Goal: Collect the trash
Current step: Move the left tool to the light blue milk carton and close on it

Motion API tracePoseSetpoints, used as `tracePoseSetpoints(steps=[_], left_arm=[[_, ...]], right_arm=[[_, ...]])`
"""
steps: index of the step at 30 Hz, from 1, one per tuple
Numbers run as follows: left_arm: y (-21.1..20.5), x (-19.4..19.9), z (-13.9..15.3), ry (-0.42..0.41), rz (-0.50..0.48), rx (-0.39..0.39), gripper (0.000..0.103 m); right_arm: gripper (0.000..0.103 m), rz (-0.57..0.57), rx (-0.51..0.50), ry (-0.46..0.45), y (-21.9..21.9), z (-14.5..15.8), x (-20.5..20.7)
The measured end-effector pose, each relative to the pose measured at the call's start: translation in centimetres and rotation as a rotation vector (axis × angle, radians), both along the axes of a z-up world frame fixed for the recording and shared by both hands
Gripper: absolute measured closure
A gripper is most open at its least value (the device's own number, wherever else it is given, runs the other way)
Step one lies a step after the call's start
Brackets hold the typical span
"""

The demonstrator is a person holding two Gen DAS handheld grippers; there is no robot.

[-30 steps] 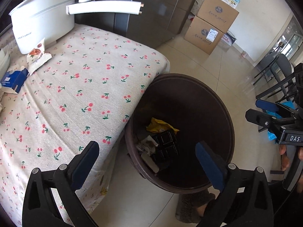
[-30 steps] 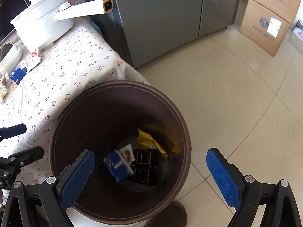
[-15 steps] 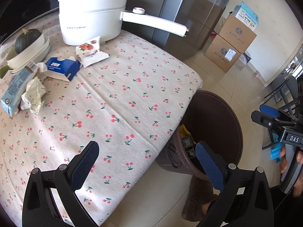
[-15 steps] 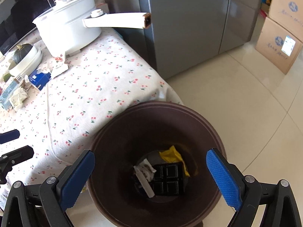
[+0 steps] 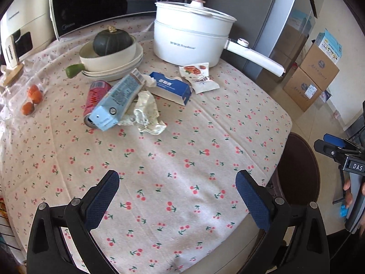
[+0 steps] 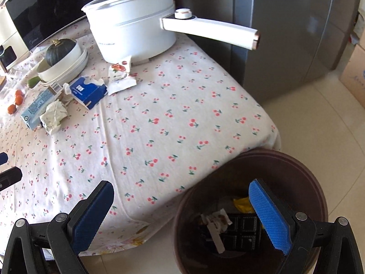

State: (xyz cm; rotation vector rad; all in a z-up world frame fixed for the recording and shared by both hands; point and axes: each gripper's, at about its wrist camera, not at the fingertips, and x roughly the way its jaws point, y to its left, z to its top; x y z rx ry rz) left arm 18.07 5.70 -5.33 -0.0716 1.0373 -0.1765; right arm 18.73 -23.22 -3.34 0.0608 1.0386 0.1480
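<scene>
Trash lies together on the cherry-print tablecloth (image 5: 182,159): a light blue carton (image 5: 118,100), a red can (image 5: 95,96), crumpled paper (image 5: 147,113), a blue box (image 5: 171,86) and a snack wrapper (image 5: 198,77). My left gripper (image 5: 178,196) is open and empty over the cloth, well short of them. My right gripper (image 6: 182,214) is open and empty, above the table edge and the brown bin (image 6: 303,182). The bin holds wrappers (image 6: 241,226). The blue box (image 6: 87,90), carton (image 6: 37,107) and paper (image 6: 53,115) show at the left in the right wrist view.
A white electric pot (image 5: 191,36) with a long handle (image 5: 255,57) stands behind the trash. Stacked bowls with a dark squash (image 5: 113,41), small oranges (image 5: 32,98) and a microwave (image 5: 95,2) are at the back. Cardboard boxes (image 5: 312,73) and a grey fridge (image 6: 296,34) stand beyond.
Both grippers have swung from over the bin toward the table. The trash pile has come into the left view. The small blue box seen falling has dropped into the bin.
</scene>
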Motion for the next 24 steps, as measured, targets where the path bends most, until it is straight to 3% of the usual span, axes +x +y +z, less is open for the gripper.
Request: tracePoseSetpoints(steps=[5, 6, 10, 15, 21, 24], left_arm=[[4.2, 2.1, -0.1, -0.002, 0.075, 0.005, 0.000], [5.0, 2.6, -0.3, 0.009, 0.090, -0.016, 0.001], [8.5, 5.6, -2.3, 0.091, 0.164, -0.217, 0.010], [10.2, 8.4, -4.5, 0.124, 0.228, -0.269, 0.015], [9.5, 10.4, -5.4, 0.076, 0.240, -0.236, 0.016], [9.3, 10.9, -6.0, 0.055, 0.245, -0.225, 0.025]], right_arm=[[0.005, -0.001, 0.052, 0.045, 2.2, -0.7, 2.1], [0.005, -0.005, 0.067, 0.055, 2.6, -0.9, 2.4], [0.005, -0.011, 0.118, 0.074, 3.6, -1.3, 3.9], [0.005, -0.020, 0.129, 0.084, 3.8, -1.5, 5.0], [0.005, -0.012, 0.091, 0.095, 3.4, -2.2, 5.8], [0.005, -0.017, 0.087, 0.113, 3.1, -2.7, 5.9]])
